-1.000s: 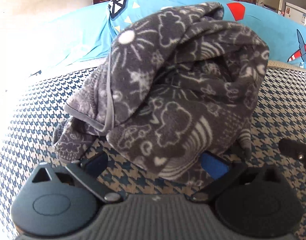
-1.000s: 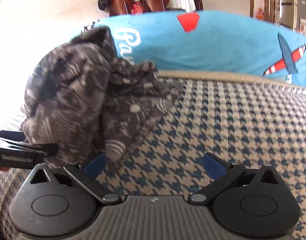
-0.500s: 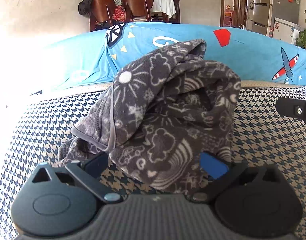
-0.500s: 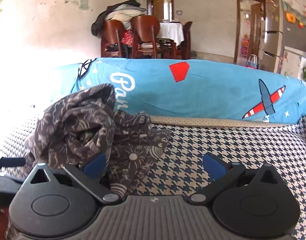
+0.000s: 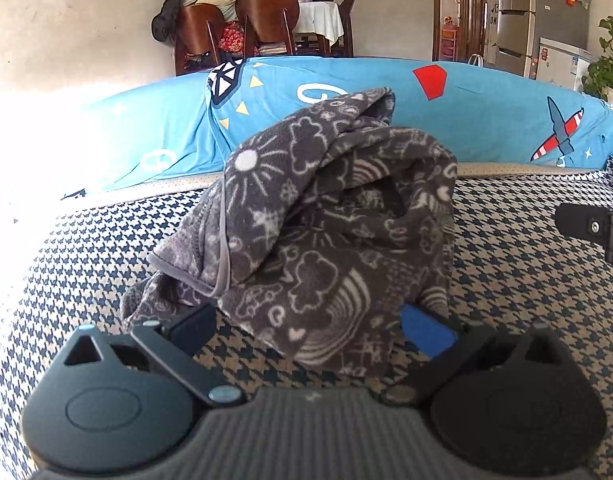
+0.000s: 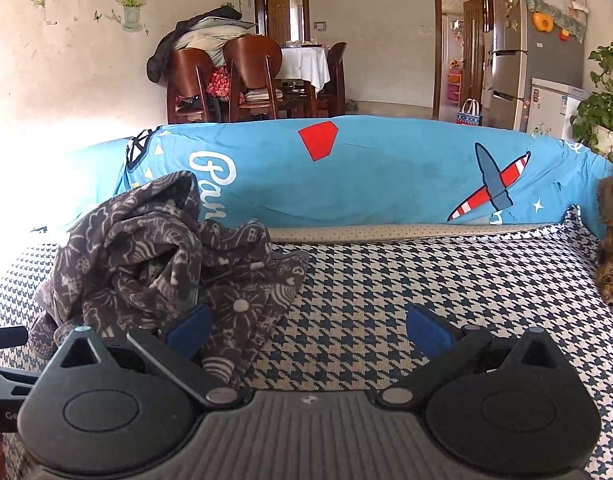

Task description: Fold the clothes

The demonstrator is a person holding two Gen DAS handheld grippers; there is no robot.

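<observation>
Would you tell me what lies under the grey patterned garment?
The grey patterned garment sits heaped on the houndstooth cover; anything beneath the heap is hidden by its folds.

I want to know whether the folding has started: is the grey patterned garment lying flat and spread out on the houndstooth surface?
No, the grey patterned garment sits bunched in a crumpled heap on the houndstooth surface.

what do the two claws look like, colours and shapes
Both match. The left claw has a ribbed grey body, two rounded black housings each with an oval recess and a triangular cut-out, and black link arms on silver pivot pins. One finger pad is blue. The right claw has the same build, with both pads blue.
</observation>
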